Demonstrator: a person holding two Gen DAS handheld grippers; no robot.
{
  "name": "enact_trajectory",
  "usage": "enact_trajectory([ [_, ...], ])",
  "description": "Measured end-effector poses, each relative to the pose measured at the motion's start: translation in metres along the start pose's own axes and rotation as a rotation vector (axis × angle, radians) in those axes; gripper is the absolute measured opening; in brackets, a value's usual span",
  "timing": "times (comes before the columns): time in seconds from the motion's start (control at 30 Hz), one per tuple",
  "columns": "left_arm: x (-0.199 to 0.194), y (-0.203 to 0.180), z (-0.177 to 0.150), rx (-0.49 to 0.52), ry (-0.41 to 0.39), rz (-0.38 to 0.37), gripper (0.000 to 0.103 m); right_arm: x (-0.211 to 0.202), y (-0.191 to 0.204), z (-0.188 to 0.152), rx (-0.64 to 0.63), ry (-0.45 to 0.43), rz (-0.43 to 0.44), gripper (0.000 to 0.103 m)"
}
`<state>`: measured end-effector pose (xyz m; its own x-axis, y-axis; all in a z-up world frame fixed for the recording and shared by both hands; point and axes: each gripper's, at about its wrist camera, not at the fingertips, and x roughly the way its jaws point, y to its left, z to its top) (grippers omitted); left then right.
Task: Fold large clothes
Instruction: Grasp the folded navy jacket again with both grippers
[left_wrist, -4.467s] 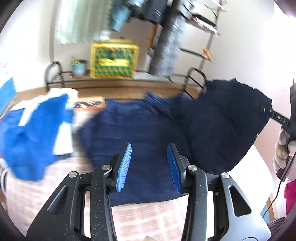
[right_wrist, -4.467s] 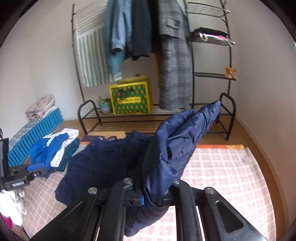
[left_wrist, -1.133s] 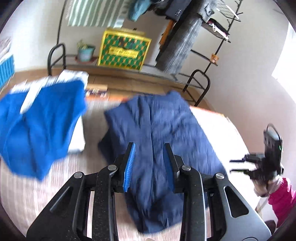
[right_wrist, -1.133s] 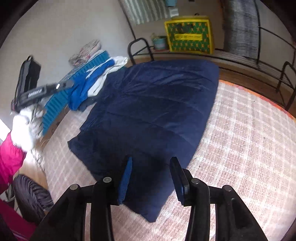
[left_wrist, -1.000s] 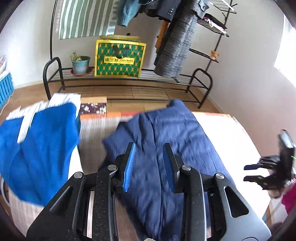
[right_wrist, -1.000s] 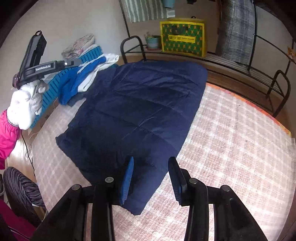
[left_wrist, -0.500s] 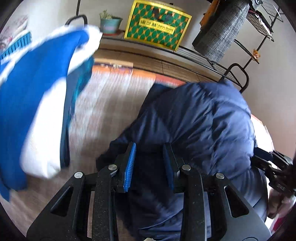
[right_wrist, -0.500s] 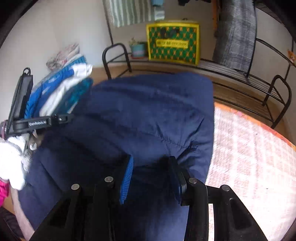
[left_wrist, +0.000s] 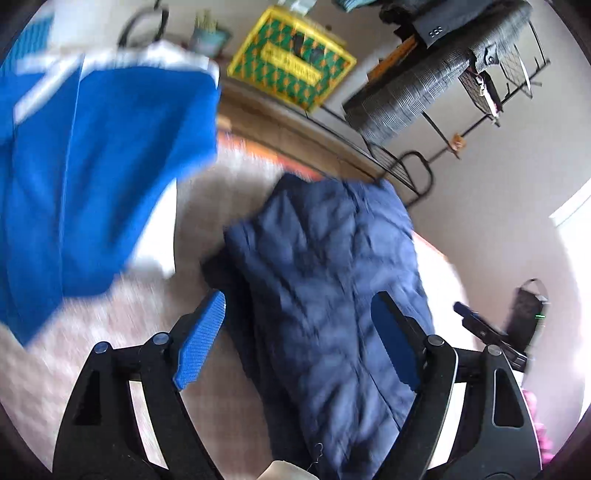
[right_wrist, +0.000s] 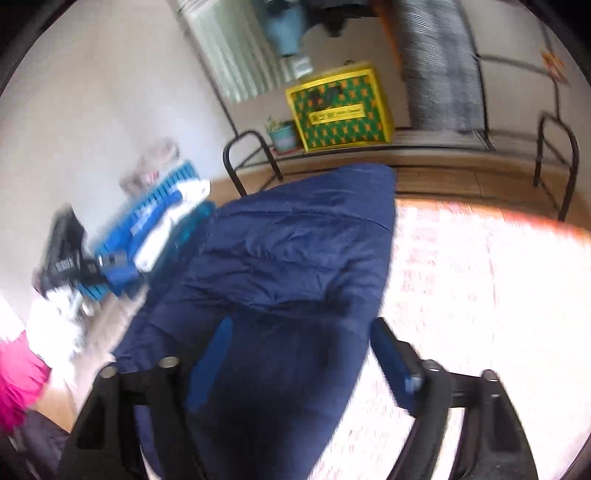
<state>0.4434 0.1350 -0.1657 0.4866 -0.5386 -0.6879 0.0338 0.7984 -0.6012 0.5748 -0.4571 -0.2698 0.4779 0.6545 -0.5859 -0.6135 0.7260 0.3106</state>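
Navy jacket (left_wrist: 332, 280) lengthwise on checked rug (right_wrist: 480, 280), right side bare

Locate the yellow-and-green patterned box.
The patterned box sits on the low black rack against the far wall, right of a small potted plant, beyond the navy jacket.

Both tools share one build. The left gripper (left_wrist: 295, 339) has black, faintly speckled plastic arms with triangular cut-outs, round silver screw heads at the pivots, and bright blue ribbed pads (left_wrist: 201, 341) on the inner faces of its fingers. The right gripper (right_wrist: 299, 354) shows the same black linkage, silver screws and blue pads, blurred here. Seen from the right wrist, off to the left of the tongs, a white glove (right_wrist: 55, 317) meets a bright pink sleeve (right_wrist: 18, 376).
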Motion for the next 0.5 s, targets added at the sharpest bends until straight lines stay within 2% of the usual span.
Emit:
enact_trajectory([
  [0.07, 0.005, 0.014, -0.005, -0.075, 0.051, -0.066, 0.083, -0.004, -0.014, -0.007, 0.06, 0.013, 0.022, 0.085],
  [0.23, 0.018, 0.041, -0.011, -0.217, 0.074, -0.136, 0.083, 0.005, -0.044, -0.024, 0.175, 0.094, 0.064, 0.085],
  [0.5, 0.053, 0.061, -0.015, -0.298, 0.105, -0.197, 0.082, 0.03, -0.068, -0.035, 0.3, 0.119, 0.191, 0.085],
])
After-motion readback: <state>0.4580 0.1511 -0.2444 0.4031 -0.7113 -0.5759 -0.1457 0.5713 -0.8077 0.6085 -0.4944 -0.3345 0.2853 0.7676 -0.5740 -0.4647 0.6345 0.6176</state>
